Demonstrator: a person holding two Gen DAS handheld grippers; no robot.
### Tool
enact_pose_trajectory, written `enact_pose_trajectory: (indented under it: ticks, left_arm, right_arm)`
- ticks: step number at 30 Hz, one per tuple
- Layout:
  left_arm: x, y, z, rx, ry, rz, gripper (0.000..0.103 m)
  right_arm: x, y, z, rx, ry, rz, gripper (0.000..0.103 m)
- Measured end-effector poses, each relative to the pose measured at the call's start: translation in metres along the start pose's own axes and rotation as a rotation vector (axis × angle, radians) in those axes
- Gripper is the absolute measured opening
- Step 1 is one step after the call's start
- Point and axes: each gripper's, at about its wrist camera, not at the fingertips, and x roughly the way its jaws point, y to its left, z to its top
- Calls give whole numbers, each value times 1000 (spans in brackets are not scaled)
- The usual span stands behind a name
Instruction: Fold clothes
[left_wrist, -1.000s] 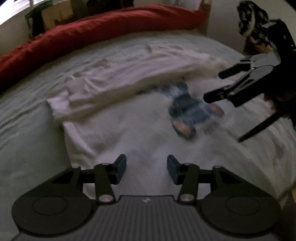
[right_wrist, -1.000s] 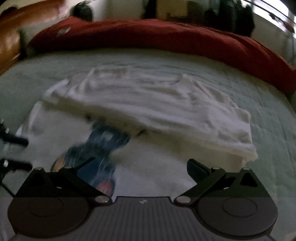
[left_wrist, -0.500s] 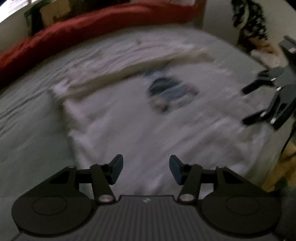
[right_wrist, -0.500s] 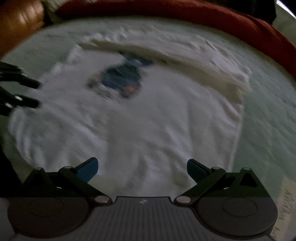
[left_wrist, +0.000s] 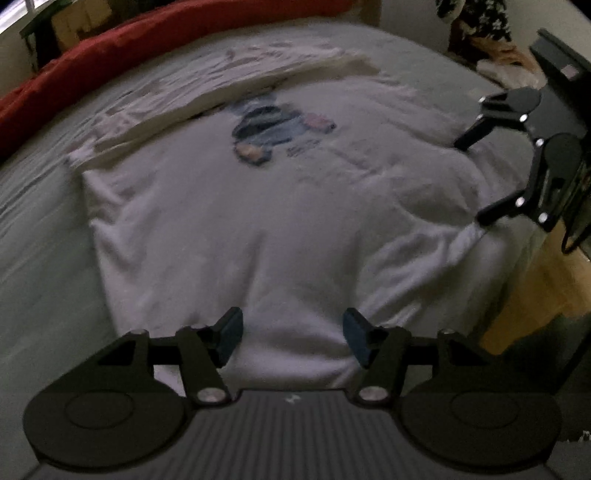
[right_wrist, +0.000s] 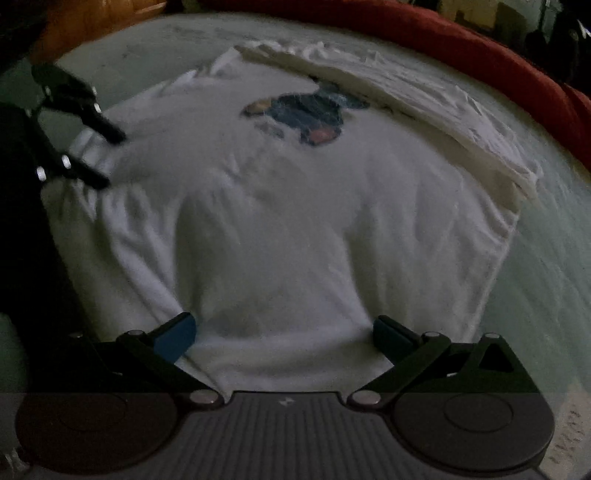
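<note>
one white t-shirt (left_wrist: 280, 221) with one blue print (left_wrist: 275, 127), its far part folded over, lies spread on the bed (left_wrist: 40, 236) up to the near edge. two tongs: left gripper (left_wrist: 291, 338) opening, right gripper (right_wrist: 284, 334) released, both empty above the near hem. one red blanket (left_wrist: 147, 33) lines the far edge.

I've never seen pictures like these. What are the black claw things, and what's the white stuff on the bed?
A person holds two grabbing tools, one per hand, each with a camera looking along its jaws. One picture shows the left gripper, its jaws opening and empty; the other shows the right gripper, open and empty too. Each camera also glimpses the other tool at its edge. On the bed lies a white T-shirt with a blue print, its far edge already folded over. A red blanket lies behind.
</note>
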Motion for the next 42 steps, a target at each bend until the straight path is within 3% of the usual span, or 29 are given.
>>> enact_pose_trajectory:
  ticks: [4, 8, 15, 17, 22, 33, 37, 42]
  left_arm:
    - [-7, -13, 8, 13, -37, -17, 60]
    - [6, -25, 10, 43, -26, -50, 61]
    - [-2, -11, -11, -31, 28, -41, 63]
    - [-6, -15, -5, -9, 34, -36, 58]
    - [-9, -28, 6, 50, 5, -55, 59]
    - [-22, -1, -26, -146, 162, 28, 59]
    - [-28, -16, -9, -68, 100, 38, 59]
    - [-13, -45, 11, 102, 20, -30, 60]
  right_arm:
    - [-7, 0, 5, -17, -15, 12, 103]
    - [6, 10, 10, -52, -13, 43, 103]
    - [4, -5, -9, -81, -17, 100, 103]
    - [7, -3, -8, -86, -12, 98, 103]
    - [8, 0, -7, -93, -7, 88, 103]
    - [5, -4, -12, -104, -39, 108, 103]
    - [4, -4, -14, -108, -50, 108, 103]
    - [3, -3, -14, -129, -55, 110, 103]
